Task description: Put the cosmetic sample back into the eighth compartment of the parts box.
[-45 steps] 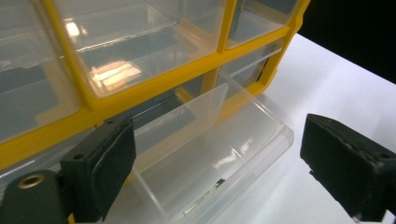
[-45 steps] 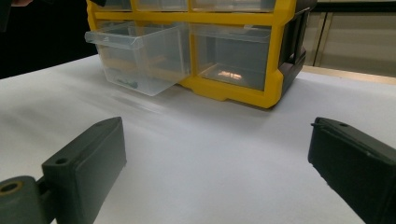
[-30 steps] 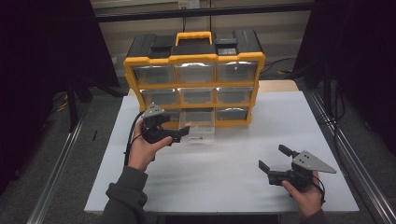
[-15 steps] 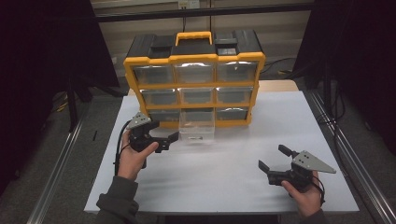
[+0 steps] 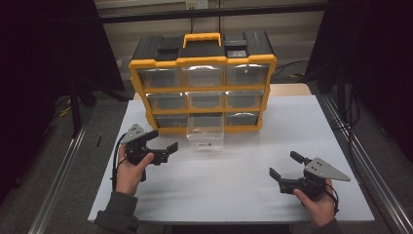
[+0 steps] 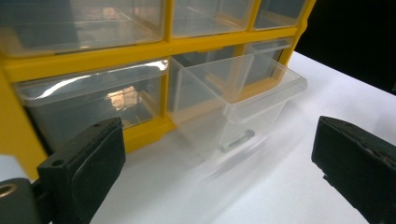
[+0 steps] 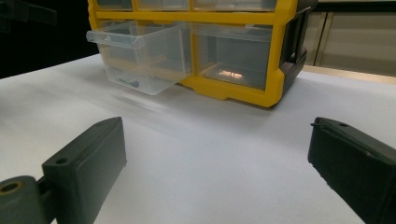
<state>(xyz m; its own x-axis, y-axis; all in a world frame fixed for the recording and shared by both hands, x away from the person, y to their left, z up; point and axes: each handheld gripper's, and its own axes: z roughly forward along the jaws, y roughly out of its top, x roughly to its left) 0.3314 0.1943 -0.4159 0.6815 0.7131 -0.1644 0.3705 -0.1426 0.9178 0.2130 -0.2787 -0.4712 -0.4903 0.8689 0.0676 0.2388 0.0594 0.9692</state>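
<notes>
High view: the pulled-out clear drawer [image 5: 205, 130] is seen at two o'clock from the left gripper [image 5: 162, 146], whose empty jaws are spread wide; the right gripper [image 5: 287, 165] is likewise held wide and empty on the white table [image 5: 229, 185], dark room around.

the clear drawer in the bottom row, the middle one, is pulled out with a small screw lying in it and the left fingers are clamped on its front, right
Not quite. The clear drawer is the bottom middle one, pulled out of the yellow cabinet, and a small screw lies in it. But the left gripper is not clamped on it: the left gripper view shows its fingers open, short of the drawer front, with nothing between them.
</notes>
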